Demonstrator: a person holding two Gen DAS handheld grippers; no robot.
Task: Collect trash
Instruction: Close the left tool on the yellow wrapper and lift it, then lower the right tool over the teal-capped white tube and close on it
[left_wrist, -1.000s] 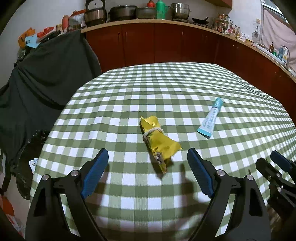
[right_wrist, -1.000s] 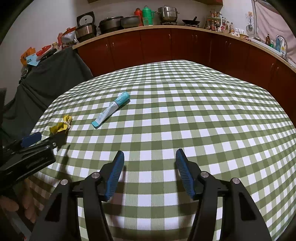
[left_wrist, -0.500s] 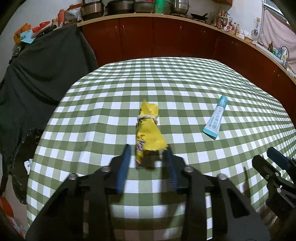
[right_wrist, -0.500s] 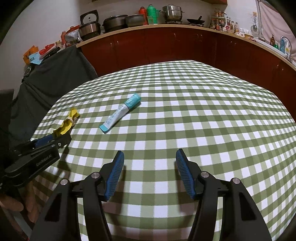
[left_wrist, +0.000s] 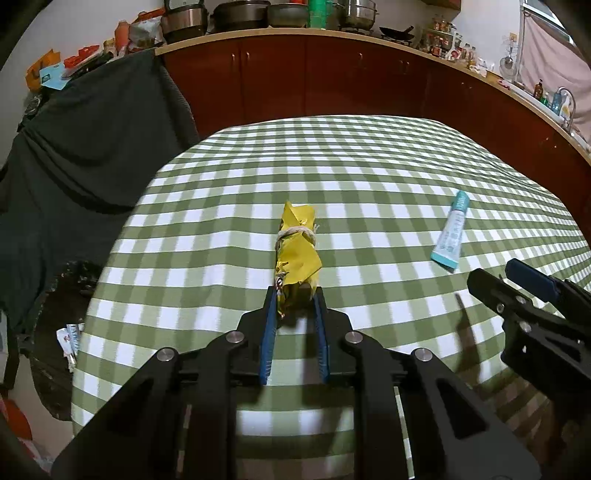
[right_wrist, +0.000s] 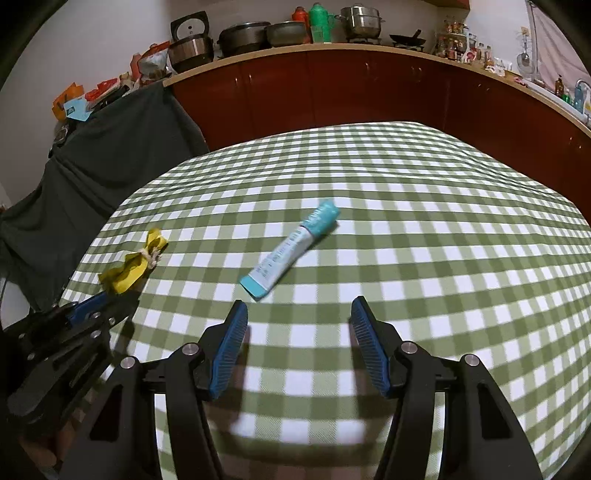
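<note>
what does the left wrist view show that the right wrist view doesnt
Only the left wrist view: the left hand-held gripper from behind, jaws closing on the near end of the yellow wrapper, and a black bag beside the table.

Only the right wrist view: the right hand-held gripper head-on, open, with nothing between its jaws, just short of the teal tube.

Both: wrapper, tube, green checked tablecloth, red cabinets.

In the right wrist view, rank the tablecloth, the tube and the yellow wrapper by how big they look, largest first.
1. Tablecloth, by far.
2. Tube.
3. Yellow wrapper, whose near end is hidden in the closing left gripper.

Tube and wrapper look close; the wrapper is partly hidden, so that order is unsure.
</note>
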